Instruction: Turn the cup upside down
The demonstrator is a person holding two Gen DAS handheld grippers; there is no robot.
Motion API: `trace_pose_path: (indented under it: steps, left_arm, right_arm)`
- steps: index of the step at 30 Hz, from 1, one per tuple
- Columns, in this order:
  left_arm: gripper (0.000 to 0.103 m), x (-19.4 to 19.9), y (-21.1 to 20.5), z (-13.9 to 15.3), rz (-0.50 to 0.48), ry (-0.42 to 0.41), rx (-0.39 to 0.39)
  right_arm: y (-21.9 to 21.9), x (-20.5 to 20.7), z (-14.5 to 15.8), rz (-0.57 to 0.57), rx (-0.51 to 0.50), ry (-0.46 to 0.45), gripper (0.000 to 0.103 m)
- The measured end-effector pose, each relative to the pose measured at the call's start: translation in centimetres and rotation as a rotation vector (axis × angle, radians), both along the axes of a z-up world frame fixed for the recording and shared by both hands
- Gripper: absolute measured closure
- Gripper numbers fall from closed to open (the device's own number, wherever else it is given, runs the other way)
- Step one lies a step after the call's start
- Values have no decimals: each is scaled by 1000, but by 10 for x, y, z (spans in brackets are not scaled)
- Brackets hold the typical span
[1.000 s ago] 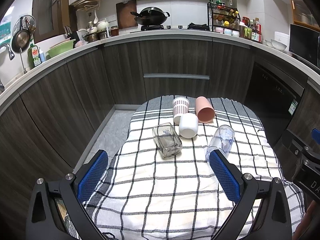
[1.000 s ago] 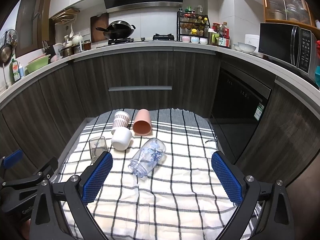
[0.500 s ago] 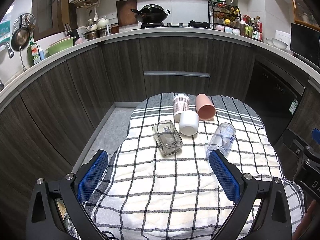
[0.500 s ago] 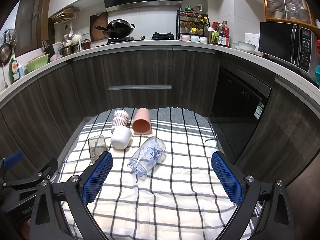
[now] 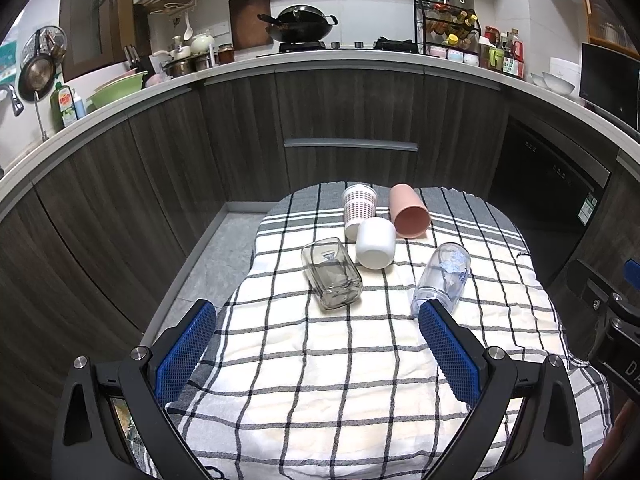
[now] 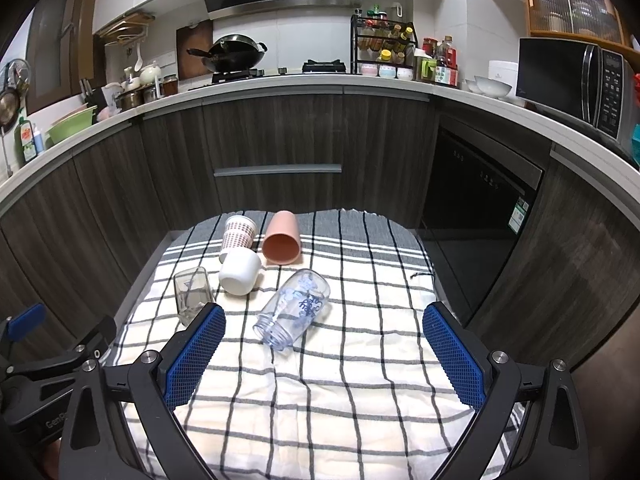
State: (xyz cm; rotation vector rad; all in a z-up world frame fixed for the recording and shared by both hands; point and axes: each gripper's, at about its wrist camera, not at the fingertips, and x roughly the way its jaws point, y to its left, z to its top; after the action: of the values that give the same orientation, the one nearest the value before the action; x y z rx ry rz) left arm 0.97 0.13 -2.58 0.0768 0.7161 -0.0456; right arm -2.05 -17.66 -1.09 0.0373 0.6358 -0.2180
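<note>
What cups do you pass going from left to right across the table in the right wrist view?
Clear square glass → white ceramic cup → pink plastic cup → clear tumbler with blue print. The dotted paper cup overlaps the white one, so it is omitted.

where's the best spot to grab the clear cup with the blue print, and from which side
Probably across its round body near the middle. The clear printed cup lies on its side on the checked cloth, mouth toward the camera. The open right tongs are nearest; come from the near side with one finger on each flank.
</note>
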Motion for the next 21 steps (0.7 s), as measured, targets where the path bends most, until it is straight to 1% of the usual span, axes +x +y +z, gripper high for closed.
trace_pose_path:
  steps: [10, 16, 21]
  left_arm:
    - [0, 18, -23, -9, -64, 21, 9]
    - [0, 35, -44, -21, -128, 34, 19]
    - [0, 55, -69, -35, -192, 69, 25]
  right_arm:
    - [-18, 7, -2, -43, 2, 12, 4]
    - [-36, 13, -10, -92, 8, 21, 4]
    - [-51, 19, -17, -129, 6, 27, 3]
